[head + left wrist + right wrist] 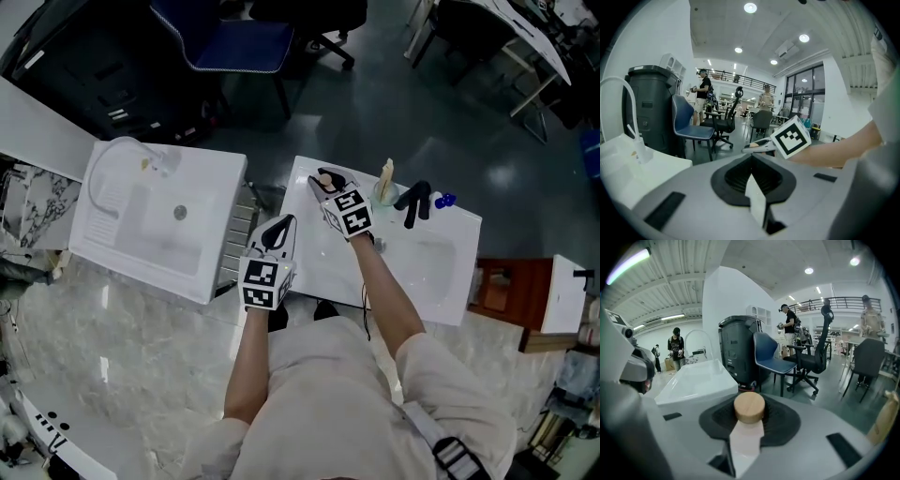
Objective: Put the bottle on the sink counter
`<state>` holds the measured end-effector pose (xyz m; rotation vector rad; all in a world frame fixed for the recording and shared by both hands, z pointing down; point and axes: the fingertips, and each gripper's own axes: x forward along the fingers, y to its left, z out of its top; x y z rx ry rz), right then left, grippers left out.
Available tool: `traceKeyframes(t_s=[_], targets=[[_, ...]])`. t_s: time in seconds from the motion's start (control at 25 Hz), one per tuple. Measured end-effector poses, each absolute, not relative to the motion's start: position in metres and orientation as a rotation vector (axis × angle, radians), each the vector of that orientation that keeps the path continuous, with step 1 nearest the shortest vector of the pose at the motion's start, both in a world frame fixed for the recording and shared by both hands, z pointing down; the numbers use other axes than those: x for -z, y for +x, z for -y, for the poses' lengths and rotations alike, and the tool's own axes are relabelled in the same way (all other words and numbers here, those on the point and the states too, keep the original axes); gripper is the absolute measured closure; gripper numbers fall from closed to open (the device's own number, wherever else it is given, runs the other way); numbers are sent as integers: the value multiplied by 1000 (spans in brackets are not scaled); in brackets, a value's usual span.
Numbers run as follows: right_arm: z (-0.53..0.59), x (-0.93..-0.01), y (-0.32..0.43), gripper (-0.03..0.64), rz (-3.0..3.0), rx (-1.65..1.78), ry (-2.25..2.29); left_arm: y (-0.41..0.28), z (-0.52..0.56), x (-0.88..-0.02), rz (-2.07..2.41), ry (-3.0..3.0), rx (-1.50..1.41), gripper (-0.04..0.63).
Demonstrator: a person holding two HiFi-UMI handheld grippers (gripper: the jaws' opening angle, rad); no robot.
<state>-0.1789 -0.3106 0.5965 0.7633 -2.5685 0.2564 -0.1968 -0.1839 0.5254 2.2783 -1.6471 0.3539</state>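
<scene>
Pale marbled flooring runs under two white basins in the head view. The left sink (127, 248) has a white arched tap. The sink counter (441, 272) at right carries a black faucet (413, 203) and a tan bottle (386, 182) along its far edge. My right gripper (330, 190) reaches over the near-left part of that counter, with the bottle (327, 176) pinched at its tip, above the counter's far-left corner. Whether the bottle touches the surface I cannot tell. My left gripper (279, 230) sits between the two basins, beside the left edge of the counter.

From the left gripper view, my left gripper (754, 185) has its jaws pressed together with nothing between them. Beyond them shows my right gripper (759, 146) with its marker cube, a blue chair (691, 125) and a dark bin (650, 108).

From the right gripper view, my right gripper (748, 430) is partly closed, its jaws clamped on the bottle (749, 407), whose round wooden cap stands up between them. Behind are the left sink (696, 380), the dark bin (738, 347), the blue chair (771, 359) and a black office chair (813, 359).
</scene>
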Motion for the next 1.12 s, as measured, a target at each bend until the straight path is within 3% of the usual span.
traceKeyframes(t_s=[1.12], targets=[[344, -672, -216, 508, 2525, -236, 609, -226, 149, -529, 1857, 2103, -384, 589]])
